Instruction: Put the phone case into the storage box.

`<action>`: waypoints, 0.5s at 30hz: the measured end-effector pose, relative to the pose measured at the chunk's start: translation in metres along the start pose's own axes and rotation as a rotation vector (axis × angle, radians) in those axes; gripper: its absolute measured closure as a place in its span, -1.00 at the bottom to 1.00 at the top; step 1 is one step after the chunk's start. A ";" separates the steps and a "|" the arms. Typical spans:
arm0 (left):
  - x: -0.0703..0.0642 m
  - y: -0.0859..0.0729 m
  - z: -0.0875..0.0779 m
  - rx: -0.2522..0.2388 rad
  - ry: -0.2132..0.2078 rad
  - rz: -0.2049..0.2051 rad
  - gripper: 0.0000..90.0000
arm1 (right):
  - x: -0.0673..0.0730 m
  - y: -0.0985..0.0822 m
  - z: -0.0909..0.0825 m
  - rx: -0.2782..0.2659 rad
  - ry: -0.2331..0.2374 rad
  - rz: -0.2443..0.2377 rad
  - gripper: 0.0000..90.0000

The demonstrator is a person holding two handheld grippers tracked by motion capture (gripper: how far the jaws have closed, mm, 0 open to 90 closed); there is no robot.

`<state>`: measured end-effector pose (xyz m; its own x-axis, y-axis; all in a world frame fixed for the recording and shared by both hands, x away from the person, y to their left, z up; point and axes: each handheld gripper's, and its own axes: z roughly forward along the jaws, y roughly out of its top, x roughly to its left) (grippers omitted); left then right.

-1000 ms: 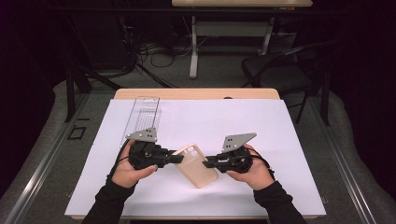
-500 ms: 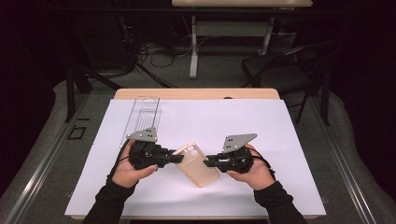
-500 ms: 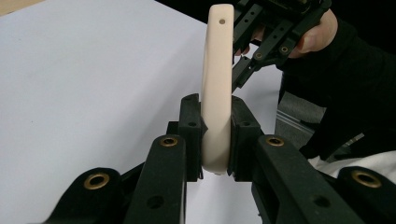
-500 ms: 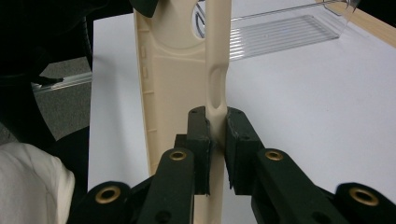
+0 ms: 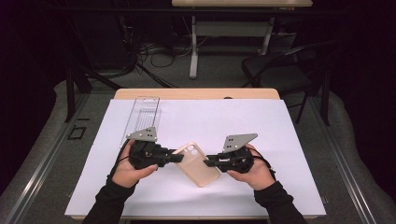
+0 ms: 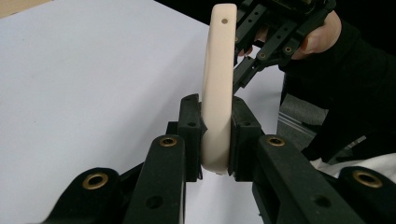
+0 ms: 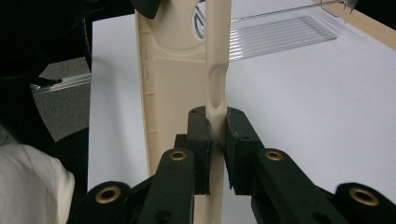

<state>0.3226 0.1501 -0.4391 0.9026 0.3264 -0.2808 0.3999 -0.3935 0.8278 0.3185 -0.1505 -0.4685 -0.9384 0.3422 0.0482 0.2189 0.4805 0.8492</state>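
Note:
A beige phone case with a camera cutout is held above the white table cover between both hands. My left gripper is shut on the case's upper left edge; in the left gripper view its black pads pinch the case's rim. My right gripper is shut on the opposite long edge; in the right gripper view the case stands on edge with its side wall between the pads. In the left gripper view the other hand and its gripper show behind the case.
A clear plastic tray lies at the back left of the white sheet; it also shows far off as the clear plastic tray in the right gripper view. A dark chair and a table leg stand beyond the table.

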 end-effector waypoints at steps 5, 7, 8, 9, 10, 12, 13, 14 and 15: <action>0.001 0.000 0.000 -0.006 0.005 -0.003 0.69 | 0.000 0.000 0.000 -0.004 -0.004 0.005 0.82; 0.002 0.000 0.000 -0.014 0.001 -0.004 0.61 | -0.001 0.000 -0.001 -0.005 -0.005 0.007 0.82; 0.002 0.000 0.001 -0.019 -0.004 -0.008 0.57 | -0.001 0.000 -0.001 -0.006 -0.006 0.007 0.82; 0.002 0.000 0.001 -0.022 0.000 -0.004 0.54 | -0.001 0.000 -0.002 -0.006 -0.006 0.008 0.82; 0.002 0.000 0.001 -0.029 0.008 0.003 0.50 | -0.001 0.000 -0.002 -0.005 -0.009 0.009 0.82; 0.003 0.000 0.001 -0.033 0.008 -0.003 0.46 | -0.002 0.000 -0.002 -0.007 -0.010 0.010 0.82; 0.003 0.000 0.001 -0.036 0.010 -0.002 0.43 | -0.002 0.000 -0.003 -0.006 -0.011 0.012 0.82; 0.003 -0.001 0.001 -0.048 0.016 -0.005 0.39 | -0.003 0.000 -0.003 -0.005 -0.011 0.013 0.82; 0.003 0.000 0.000 -0.051 0.017 -0.006 0.36 | -0.003 0.000 -0.004 -0.008 -0.015 0.012 0.82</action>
<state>0.3255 0.1511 -0.4406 0.8971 0.3432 -0.2784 0.3965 -0.3471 0.8499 0.3202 -0.1547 -0.4671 -0.9314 0.3604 0.0505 0.2281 0.4700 0.8527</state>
